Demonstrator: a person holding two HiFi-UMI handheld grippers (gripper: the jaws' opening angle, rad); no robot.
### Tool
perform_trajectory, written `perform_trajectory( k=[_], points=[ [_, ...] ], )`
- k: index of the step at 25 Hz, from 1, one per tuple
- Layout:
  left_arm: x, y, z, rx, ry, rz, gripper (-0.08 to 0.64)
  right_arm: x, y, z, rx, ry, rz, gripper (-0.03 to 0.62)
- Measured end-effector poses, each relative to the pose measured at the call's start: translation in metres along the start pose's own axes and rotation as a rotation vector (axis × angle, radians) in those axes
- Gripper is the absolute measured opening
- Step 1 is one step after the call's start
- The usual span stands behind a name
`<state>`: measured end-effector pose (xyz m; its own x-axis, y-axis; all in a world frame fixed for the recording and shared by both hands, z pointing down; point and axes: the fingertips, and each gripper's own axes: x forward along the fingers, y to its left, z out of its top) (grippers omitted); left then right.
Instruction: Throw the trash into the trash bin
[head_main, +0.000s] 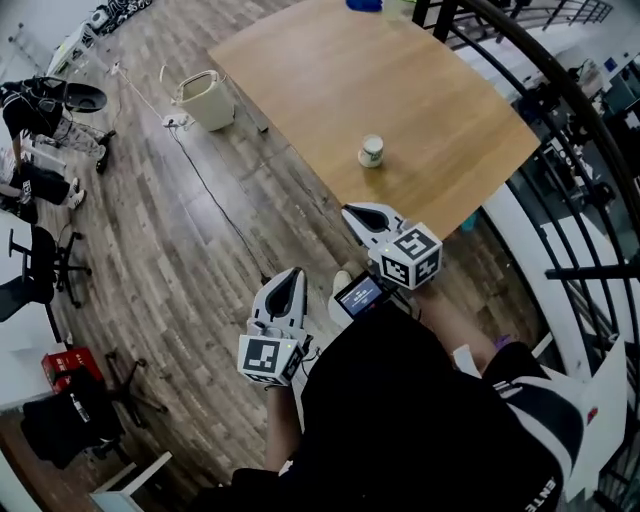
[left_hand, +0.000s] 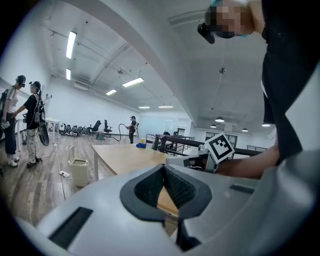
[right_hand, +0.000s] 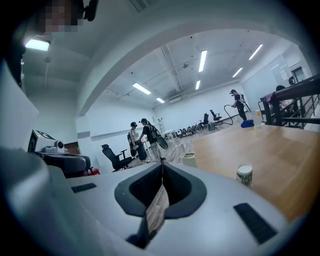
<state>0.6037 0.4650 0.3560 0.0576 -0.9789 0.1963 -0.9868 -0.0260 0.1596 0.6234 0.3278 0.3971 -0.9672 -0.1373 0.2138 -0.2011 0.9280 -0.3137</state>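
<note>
Paper by its look, light and crushable, the cup on the bench wanted a gentle mid-wall pinch; your left tool and right tool were closed, empty.

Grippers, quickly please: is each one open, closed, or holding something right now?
Left gripper: closed, tips together, holding nothing.
Right gripper: closed, tips together, holding nothing.

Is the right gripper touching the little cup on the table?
Apart. The head view shows a clear gap between the right gripper and the cup, which stands alone on the table.
</note>
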Motion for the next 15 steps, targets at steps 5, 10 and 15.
perform_trajectory(
  k=[5,10,15],
  points=[
    [0.046,0.042,0.031,0.05,0.028,-0.079,0.005,0.047,-0.032,0.027,0.042,-0.06,-0.052,-0.002],
    [0.082,0.079,0.037,0.024,0.04,-0.159,0.005,0.073,-0.058,0.046,0.092,-0.146,-0.068,0.0],
    [0.119,0.101,0.036,0.01,0.08,-0.244,0.005,0.082,-0.096,0.045,0.108,-0.139,-0.191,0.0]
  ],
)
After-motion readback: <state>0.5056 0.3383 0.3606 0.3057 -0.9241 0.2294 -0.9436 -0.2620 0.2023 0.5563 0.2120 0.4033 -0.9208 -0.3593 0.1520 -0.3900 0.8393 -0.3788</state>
